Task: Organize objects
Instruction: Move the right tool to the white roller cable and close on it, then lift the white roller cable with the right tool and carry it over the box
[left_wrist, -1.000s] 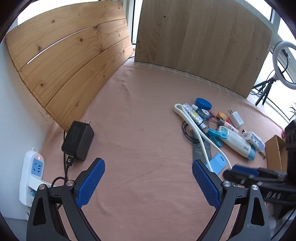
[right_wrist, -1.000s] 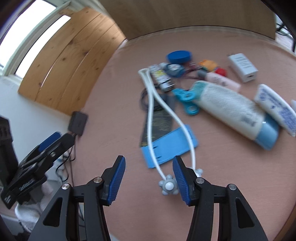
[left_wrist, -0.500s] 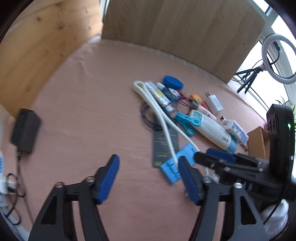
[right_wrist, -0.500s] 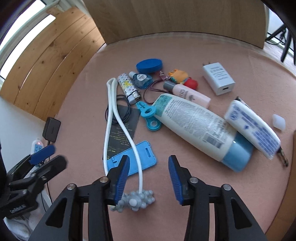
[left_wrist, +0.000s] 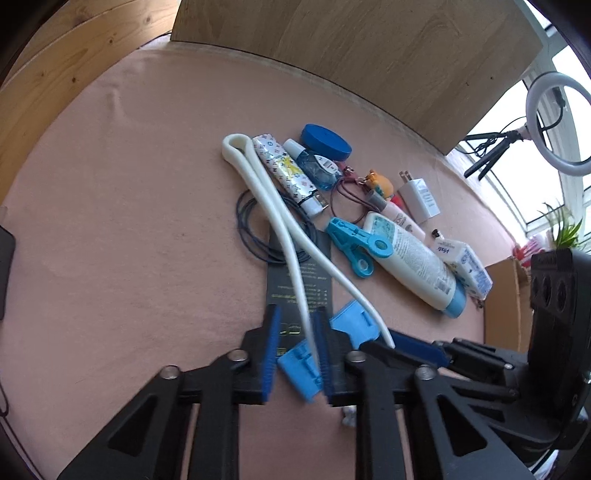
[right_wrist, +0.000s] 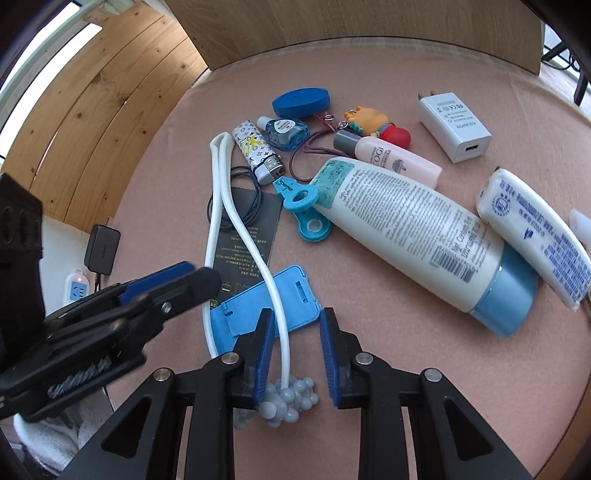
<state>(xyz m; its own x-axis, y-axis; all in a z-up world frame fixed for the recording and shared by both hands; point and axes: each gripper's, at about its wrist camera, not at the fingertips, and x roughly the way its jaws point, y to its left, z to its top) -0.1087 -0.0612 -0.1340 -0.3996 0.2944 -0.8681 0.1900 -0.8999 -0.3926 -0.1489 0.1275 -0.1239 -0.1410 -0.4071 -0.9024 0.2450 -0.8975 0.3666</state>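
Left claw (left_wrist: 295, 350) has just been closing, narrow around one white massager (left_wrist: 291, 254) strand; right claw (right_wrist: 295, 354) likewise closing, pads not touching the other strand over the counter (left_wrist: 147, 221)

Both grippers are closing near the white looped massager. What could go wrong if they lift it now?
The white massager lies across the blue phone stand and black card, so lifting may drag both. The left gripper and right gripper, jaws just closing around its two legs, are very close and might collide.
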